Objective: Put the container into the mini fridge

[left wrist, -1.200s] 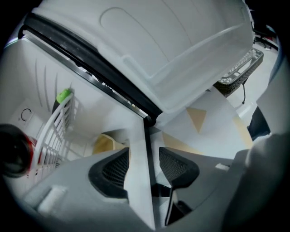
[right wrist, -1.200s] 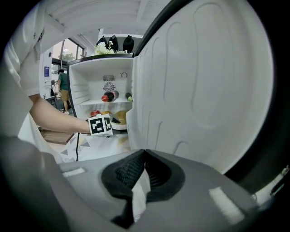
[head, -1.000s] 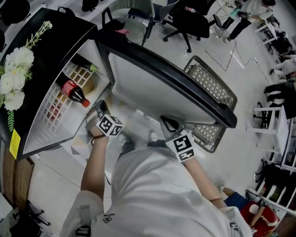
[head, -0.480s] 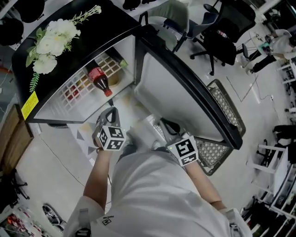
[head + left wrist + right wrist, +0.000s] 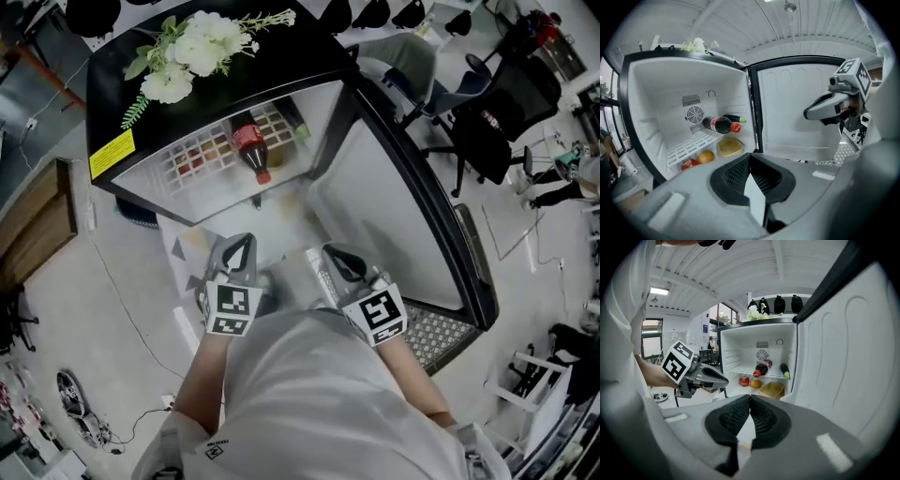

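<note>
The yellow container [image 5: 730, 146] sits on the floor of the open mini fridge [image 5: 187, 94], below the wire shelf, and shows again in the right gripper view [image 5: 771, 389]. My left gripper [image 5: 750, 157] is shut with nothing between its pads, held in front of the fridge opening [image 5: 246, 242]. My right gripper [image 5: 750, 399] is likewise shut and empty, beside the left one [image 5: 330, 253] and close to the open door [image 5: 394, 216]. Neither gripper touches the container.
A cola bottle [image 5: 721, 124] lies on the wire shelf with a dark green-tipped thing [image 5: 784, 371] behind it. A red fruit [image 5: 744, 380] and an orange one [image 5: 755, 383] lie left of the container. White flowers [image 5: 197, 42] top the fridge. Office chairs [image 5: 497, 122] stand beyond the door.
Both grippers have risen and drawn back from the fridge's lower part. The left one has rolled upright. The head view has swung so the fridge interior lies straight ahead.
</note>
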Available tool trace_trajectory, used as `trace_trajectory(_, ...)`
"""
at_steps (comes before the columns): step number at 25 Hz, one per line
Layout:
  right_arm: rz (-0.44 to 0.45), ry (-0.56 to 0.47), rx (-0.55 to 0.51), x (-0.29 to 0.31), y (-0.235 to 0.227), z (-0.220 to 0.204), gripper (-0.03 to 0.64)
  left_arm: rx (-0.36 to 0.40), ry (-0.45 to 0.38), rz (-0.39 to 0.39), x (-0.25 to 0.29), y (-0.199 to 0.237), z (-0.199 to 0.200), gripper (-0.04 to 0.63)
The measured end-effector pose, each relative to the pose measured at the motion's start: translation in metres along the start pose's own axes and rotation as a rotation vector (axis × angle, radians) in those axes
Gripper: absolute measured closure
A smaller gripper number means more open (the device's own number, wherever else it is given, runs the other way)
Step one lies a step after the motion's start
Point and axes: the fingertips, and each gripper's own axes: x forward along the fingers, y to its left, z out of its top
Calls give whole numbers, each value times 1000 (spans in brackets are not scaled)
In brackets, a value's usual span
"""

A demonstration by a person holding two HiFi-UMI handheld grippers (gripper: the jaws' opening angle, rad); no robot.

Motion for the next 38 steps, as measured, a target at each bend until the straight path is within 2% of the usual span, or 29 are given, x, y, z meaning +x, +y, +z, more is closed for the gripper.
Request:
trace_trajectory(3, 47, -25, -24, 4, 12, 12, 614, -15, -36, 28, -19, 5, 6, 588)
trace_trajectory(8, 118, -58, -47, 9, 31, 24, 614, -98, -136, 69, -51, 15, 16, 586)
trace_trajectory(11, 146, -90, -58, 11, 41, 35, 614, -119, -169, 89, -64, 17, 16, 586)
trace_trajectory(16, 154, -158, -62, 10, 51, 47, 614, -164, -190, 81, -75, 14, 10, 586)
trace_trajectory(20, 172, -147, -65, 11, 58, 43, 614, -165, -225, 74, -82, 12, 15, 586)
trace_trajectory(25, 202, -125, -89, 12, 65, 39, 614, -168, -238, 77, -83, 13, 18, 586)
trace_trajectory(38, 191, -105, -80, 13, 67, 34, 614, -160, -217, 87, -85, 15, 12, 586)
